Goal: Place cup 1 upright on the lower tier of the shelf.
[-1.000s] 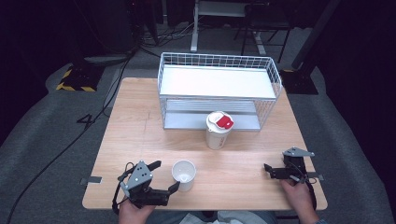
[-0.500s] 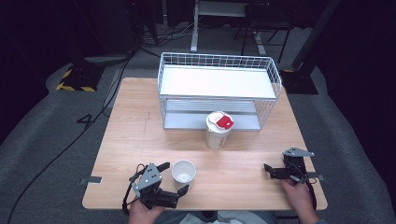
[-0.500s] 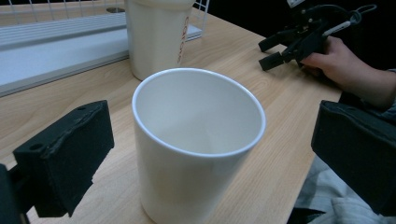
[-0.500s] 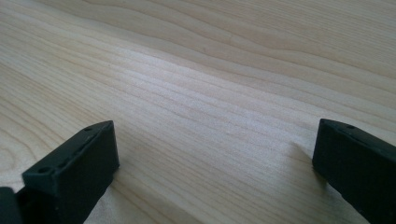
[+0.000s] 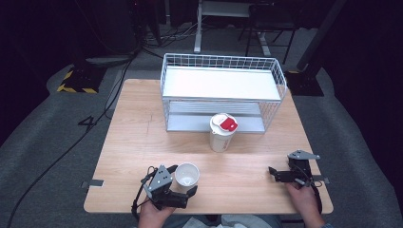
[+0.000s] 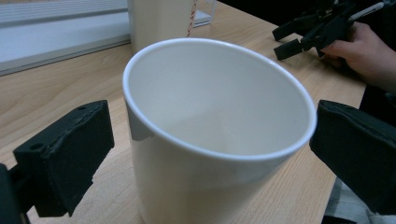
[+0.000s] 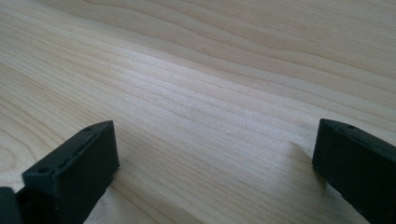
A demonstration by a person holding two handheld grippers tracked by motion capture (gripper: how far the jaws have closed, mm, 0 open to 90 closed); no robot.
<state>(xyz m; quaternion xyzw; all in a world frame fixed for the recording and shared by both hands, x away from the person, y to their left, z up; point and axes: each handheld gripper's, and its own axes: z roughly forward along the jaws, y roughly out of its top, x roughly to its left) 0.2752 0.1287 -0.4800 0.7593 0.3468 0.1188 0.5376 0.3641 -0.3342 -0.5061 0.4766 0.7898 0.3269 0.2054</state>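
A person's left gripper (image 5: 183, 182) stood at the near edge of the wooden table (image 5: 138, 137), its jaws, which had just been opening, spread wide on either side of an empty white paper cup (image 5: 187, 175) without pressing it. The cup stood upright, near a lidded white cup (image 5: 222, 132) in front of a white wire shelf rack (image 5: 221, 90). The right gripper (image 5: 273, 174) rested well apart, jaws wide over bare wood.
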